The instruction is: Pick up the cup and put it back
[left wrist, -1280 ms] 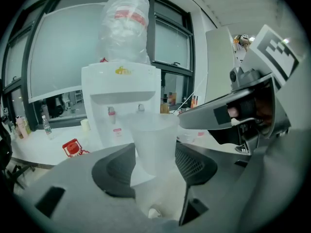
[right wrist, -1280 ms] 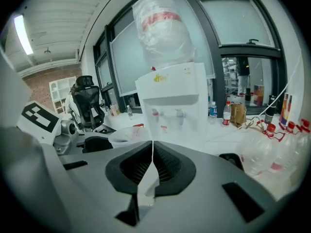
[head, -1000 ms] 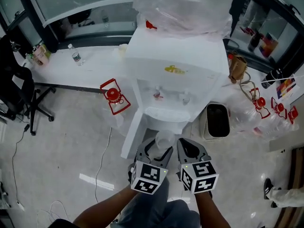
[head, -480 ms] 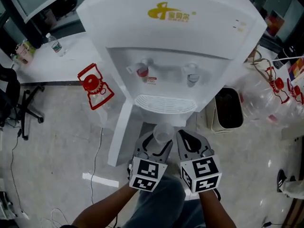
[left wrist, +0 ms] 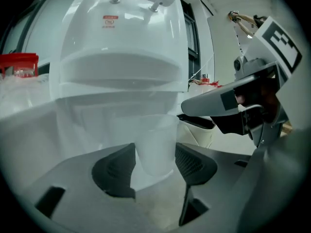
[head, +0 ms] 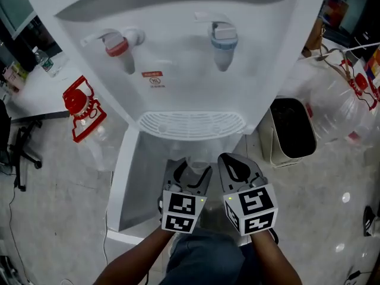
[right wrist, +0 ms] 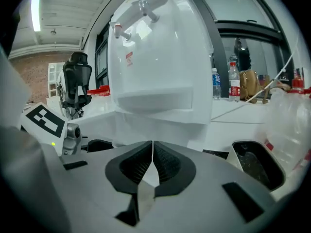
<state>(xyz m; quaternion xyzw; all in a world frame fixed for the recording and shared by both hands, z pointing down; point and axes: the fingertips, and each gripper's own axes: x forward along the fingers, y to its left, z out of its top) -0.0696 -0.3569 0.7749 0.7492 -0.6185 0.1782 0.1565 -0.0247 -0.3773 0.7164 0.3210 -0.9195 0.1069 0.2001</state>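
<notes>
A translucent plastic cup (head: 198, 162) (left wrist: 155, 142) stands upright between the jaws of my left gripper (head: 191, 171) (left wrist: 155, 160), which is shut on its lower half. The cup is held just in front of and below the white drip tray (head: 191, 125) of the water dispenser (head: 178, 16). Above the tray are a red tap (head: 117, 44) and a blue tap (head: 222, 38). My right gripper (head: 235, 165) (right wrist: 152, 152) hovers close beside the left one, its ribbed pads pressed together on nothing. It also shows in the left gripper view as the right gripper (left wrist: 228, 101).
A black waste bin (head: 292, 136) stands right of the dispenser. An empty jug with a red cap (head: 80, 105) lies to the left, and clear jugs (head: 350, 94) to the right. A desk with a bottle (head: 44, 61) and an office chair (head: 18, 150) are at far left.
The dispenser has grown much larger in the head view as I came closer. Both grippers, with the cup still in the left one, now sit just under the drip tray.
</notes>
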